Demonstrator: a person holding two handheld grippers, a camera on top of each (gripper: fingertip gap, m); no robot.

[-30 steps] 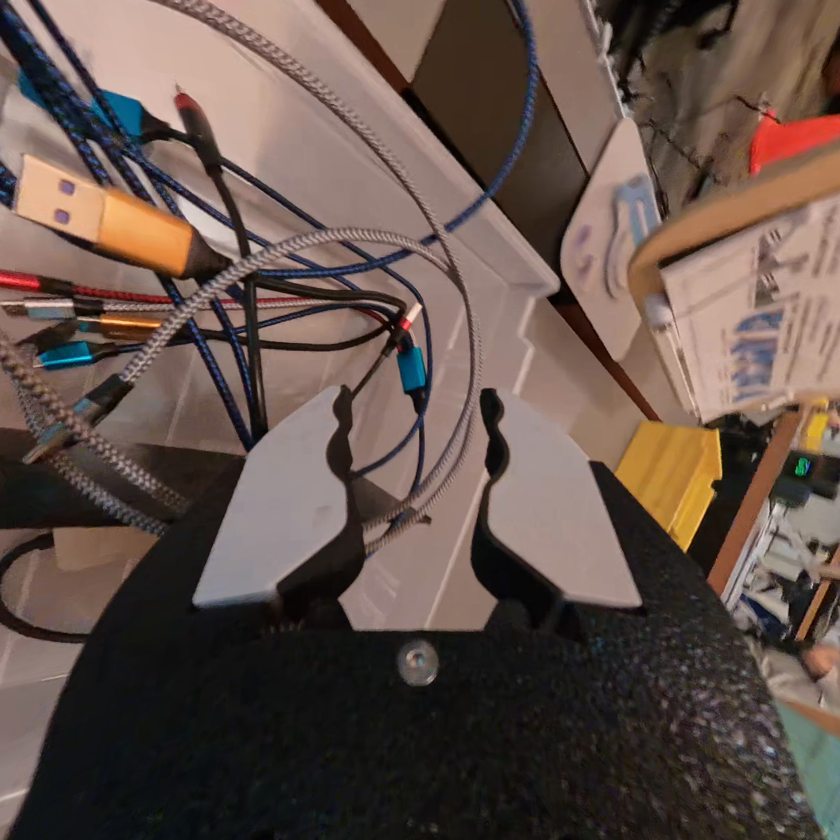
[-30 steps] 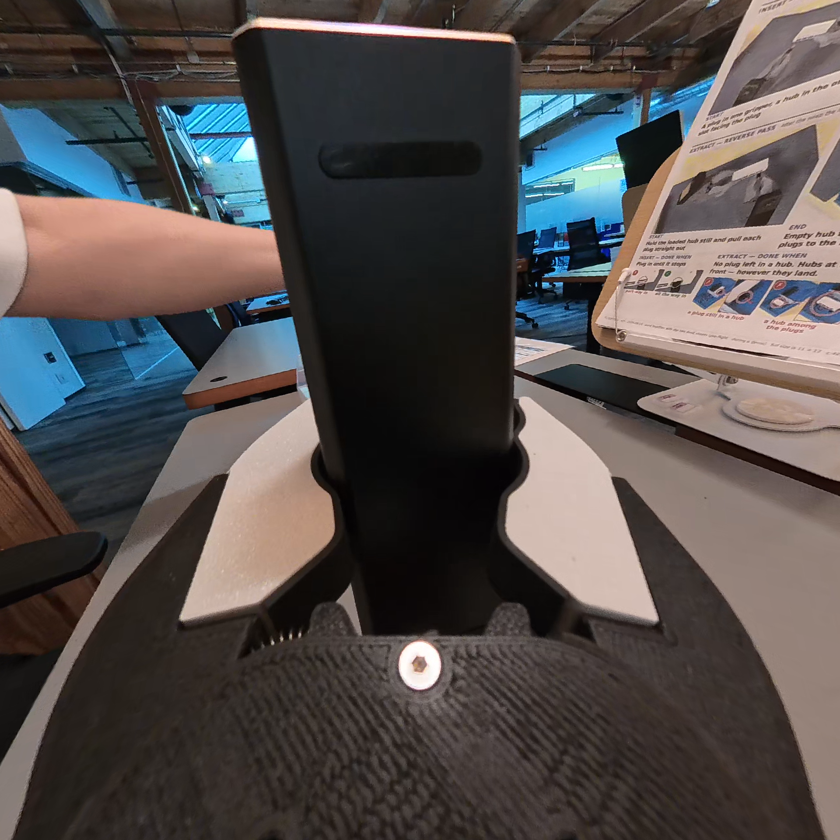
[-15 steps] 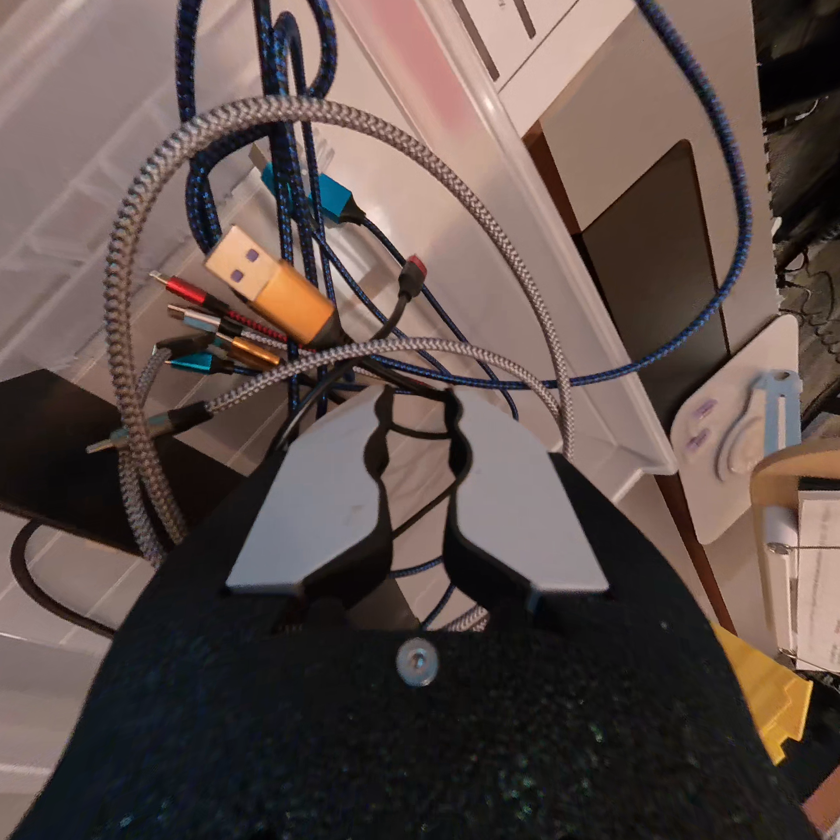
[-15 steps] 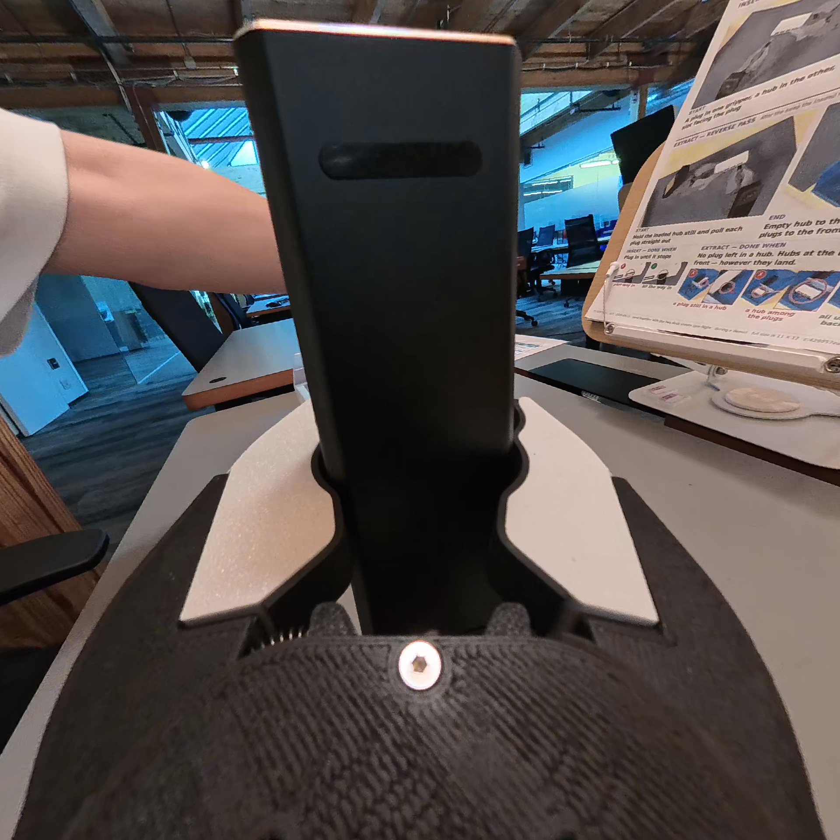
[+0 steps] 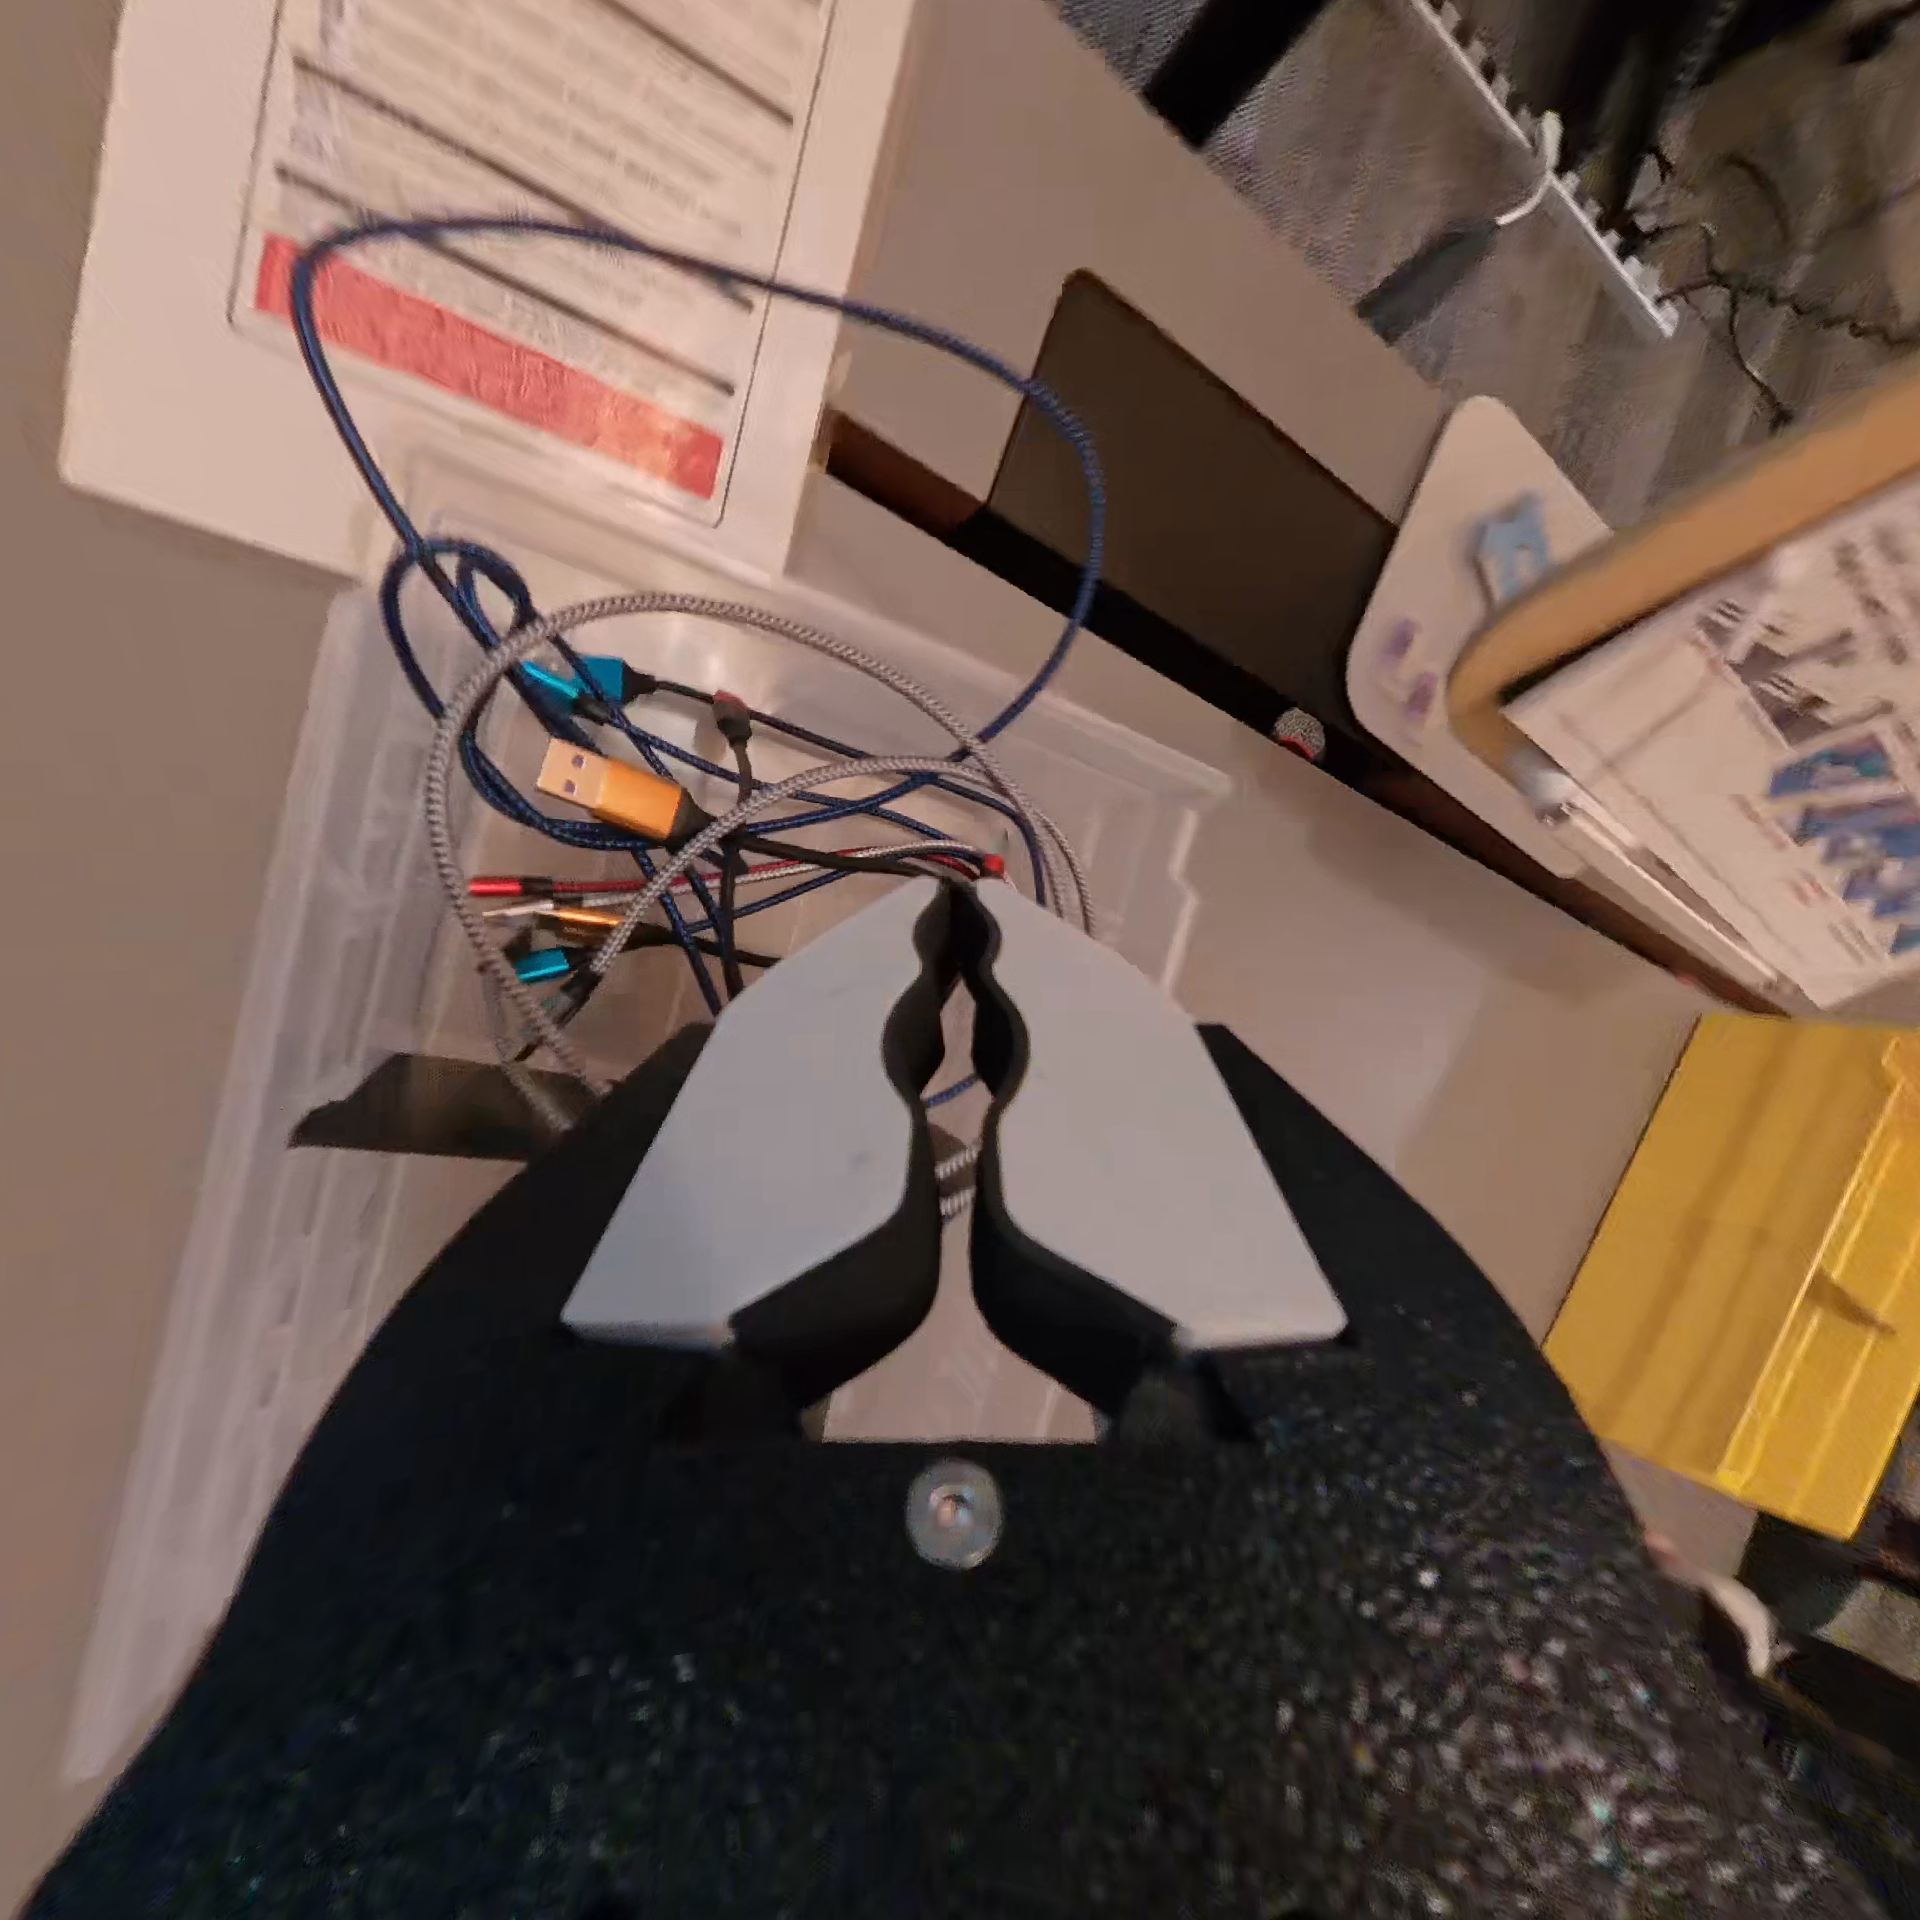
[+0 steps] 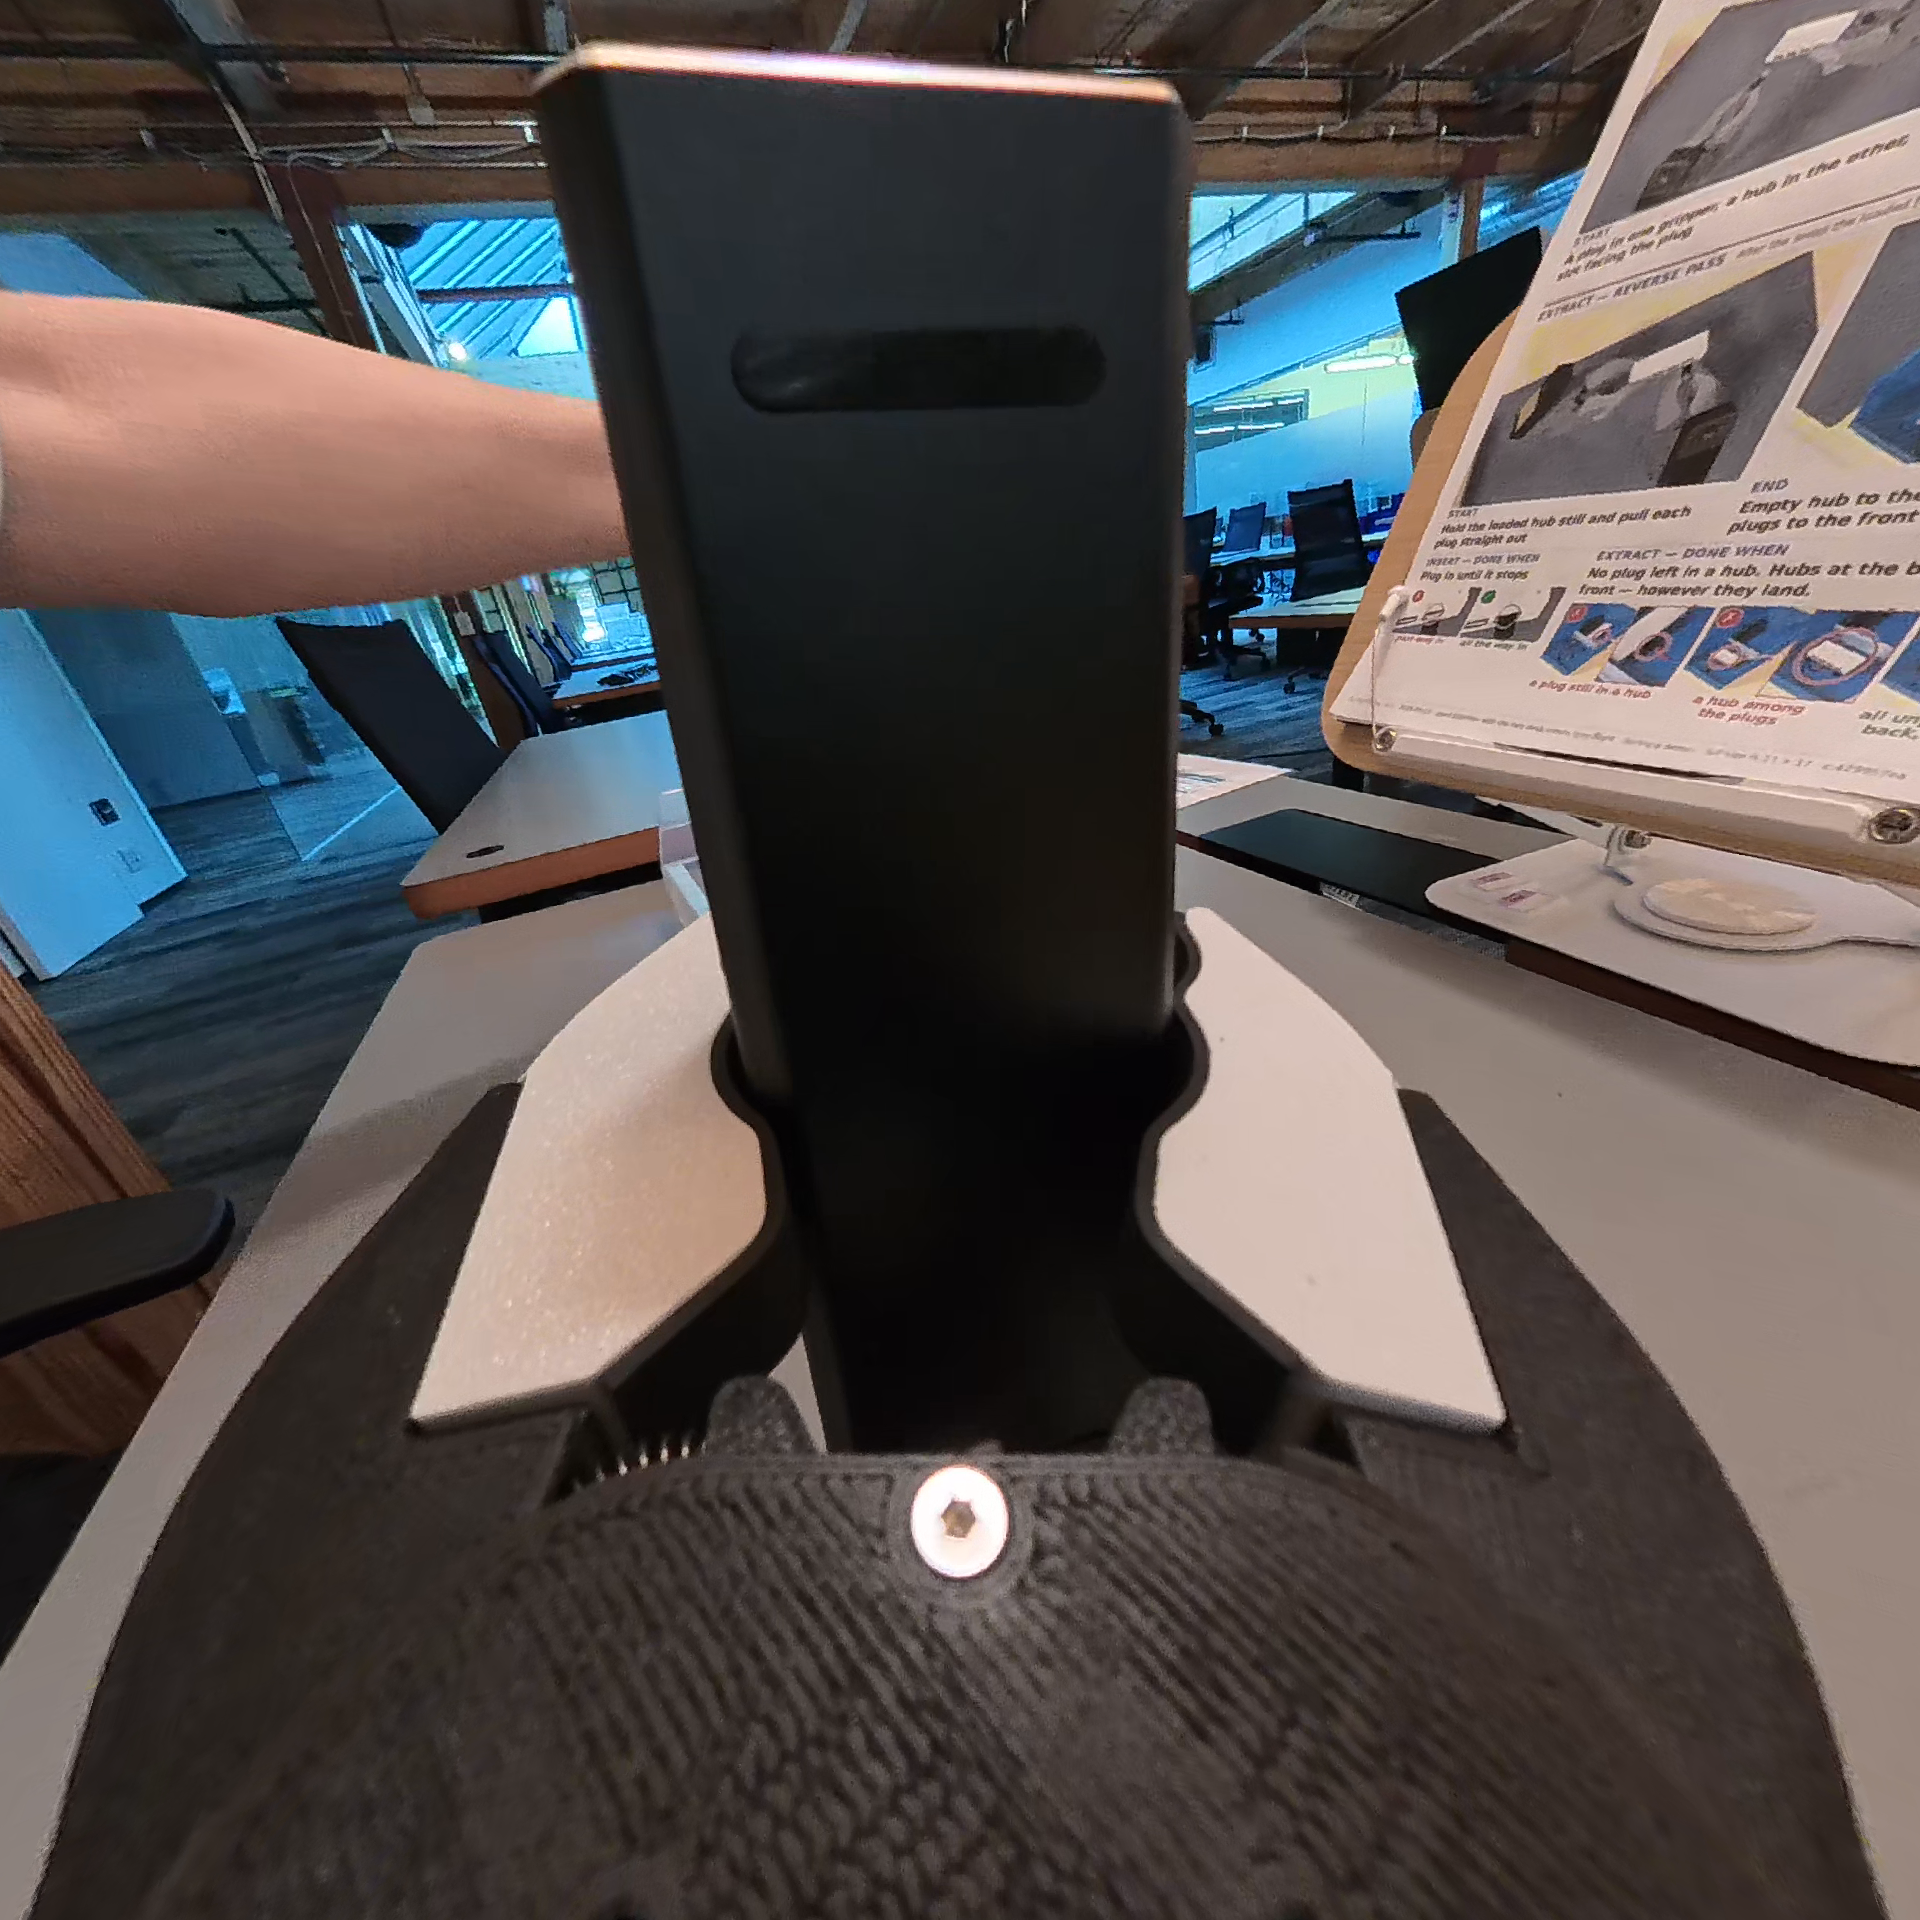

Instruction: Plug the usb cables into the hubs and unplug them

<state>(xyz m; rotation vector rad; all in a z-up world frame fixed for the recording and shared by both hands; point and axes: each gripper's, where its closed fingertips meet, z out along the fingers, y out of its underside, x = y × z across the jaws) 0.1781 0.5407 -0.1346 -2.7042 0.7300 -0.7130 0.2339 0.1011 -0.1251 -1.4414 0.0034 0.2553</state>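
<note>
In the left wrist view my left gripper (image 5: 958, 914) is shut above a clear bin (image 5: 312, 935) of tangled USB cables. A grey braided cable (image 5: 951, 1169) and a blue strand run between its fingers, and a small red-tipped plug (image 5: 992, 868) sticks out just past the tips. A gold USB-A plug (image 5: 613, 795) and a blue braided cable loop (image 5: 1081, 488) lie beyond. In the right wrist view my right gripper (image 6: 961, 997) is shut on a black hub (image 6: 883, 623), held upright with one dark slot (image 6: 914, 369) facing me.
A second black hub (image 5: 416, 1107) lies in the bin at left. A yellow box (image 5: 1766, 1247) sits to the right. An instruction board on a stand (image 6: 1662, 520) is at the right. A person's forearm (image 6: 260, 468) reaches across behind the held hub. My right fingertips sit around 45 cm from my left ones.
My left gripper went from open to shut, closing on cable strands, and has pulled up and back from the bin. The right gripper and its hub have barely moved.
</note>
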